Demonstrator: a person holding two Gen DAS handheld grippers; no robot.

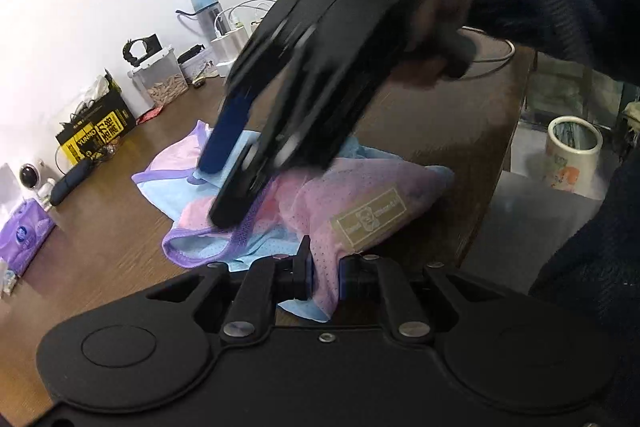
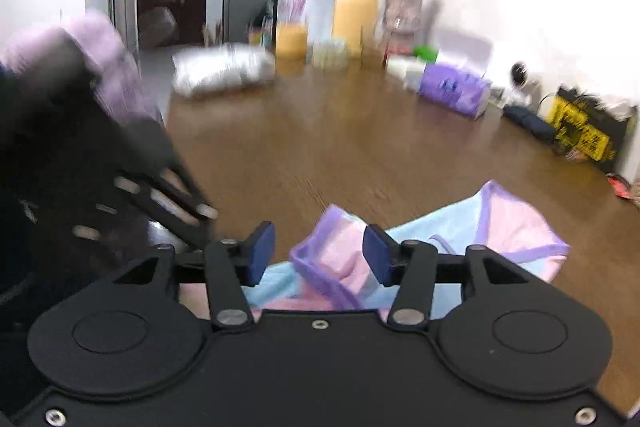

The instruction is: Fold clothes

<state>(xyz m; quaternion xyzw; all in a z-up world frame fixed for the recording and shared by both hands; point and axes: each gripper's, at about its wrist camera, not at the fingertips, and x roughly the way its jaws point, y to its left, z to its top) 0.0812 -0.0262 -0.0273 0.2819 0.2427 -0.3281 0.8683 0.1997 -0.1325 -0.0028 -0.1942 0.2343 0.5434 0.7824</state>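
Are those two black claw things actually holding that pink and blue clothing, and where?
The left gripper pinches the pink and blue garment at its near pink mesh edge. The right gripper is open over a purple-trimmed fold, holding nothing.

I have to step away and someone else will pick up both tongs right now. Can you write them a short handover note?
Left tongs: shut on a fold of the pink, blue and purple mesh garment, at its near edge.
Right tongs: open, hovering low over the garment's purple-trimmed opening, gripping nothing.
The garment lies bunched on the wooden table, partly doubled over, with its gold label facing up.
Done: one side looks pulled in.
Left: probably grip the trimmed edge with the right tongs, flatten the cloth and finish the fold.
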